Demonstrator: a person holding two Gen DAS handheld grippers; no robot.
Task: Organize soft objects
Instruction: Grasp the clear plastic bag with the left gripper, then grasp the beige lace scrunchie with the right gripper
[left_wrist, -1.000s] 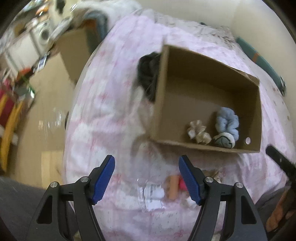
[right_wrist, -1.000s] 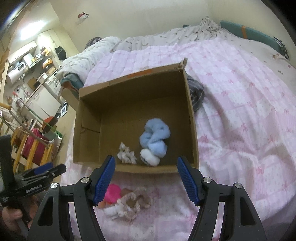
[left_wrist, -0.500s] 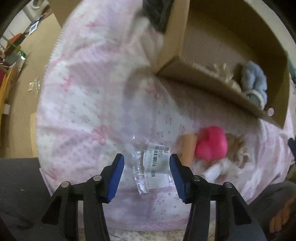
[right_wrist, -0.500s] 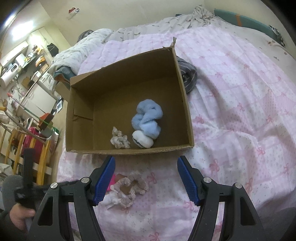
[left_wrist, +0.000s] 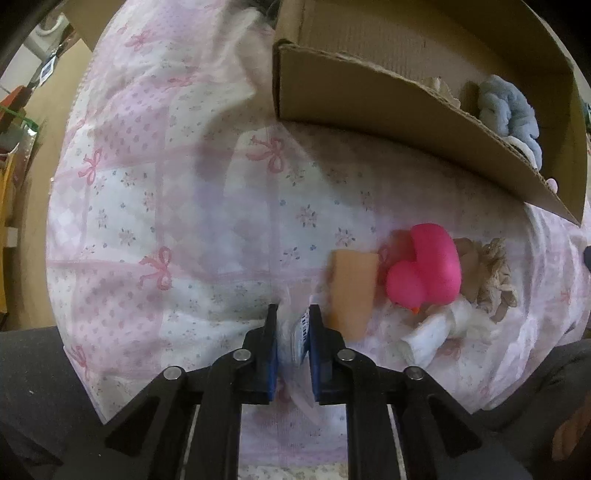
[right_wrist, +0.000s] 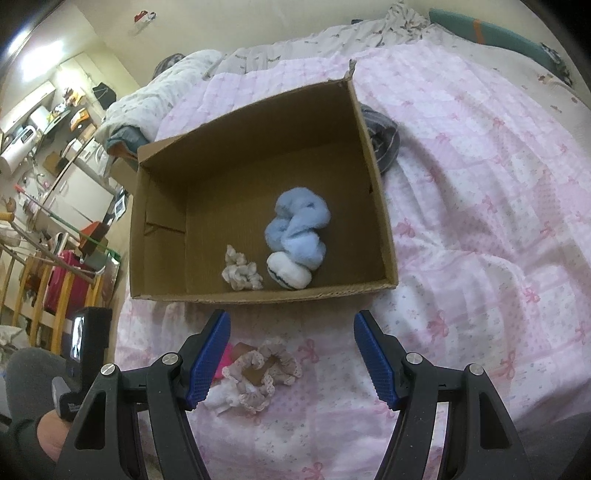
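My left gripper (left_wrist: 291, 336) is shut on a clear plastic packet with a white label (left_wrist: 300, 334), low on the pink bedspread. Right of it lie a peach sponge (left_wrist: 351, 291), a pink rubber duck (left_wrist: 428, 273), a beige frilly scrunchie (left_wrist: 493, 280) and a white rolled cloth (left_wrist: 428, 338). The cardboard box (right_wrist: 266, 293) holds a blue fluffy scrunchie (right_wrist: 297, 230), a white rolled sock (right_wrist: 288, 275) and a small beige scrunchie (right_wrist: 242, 273). My right gripper (right_wrist: 291, 360) is open and empty, above the pink frilly scrunchie (right_wrist: 264, 373) in front of the box.
The pink quilted bedspread (right_wrist: 480, 221) covers the bed. A dark grey garment (right_wrist: 382, 140) lies beside the box's far right corner. The bed's edge drops to the floor on the left (left_wrist: 33, 155). Shelves and clutter stand at far left (right_wrist: 55, 155).
My left gripper has come down onto the bedspread and shut on the plastic packet. My right gripper has drawn back a little from the box and stays open.
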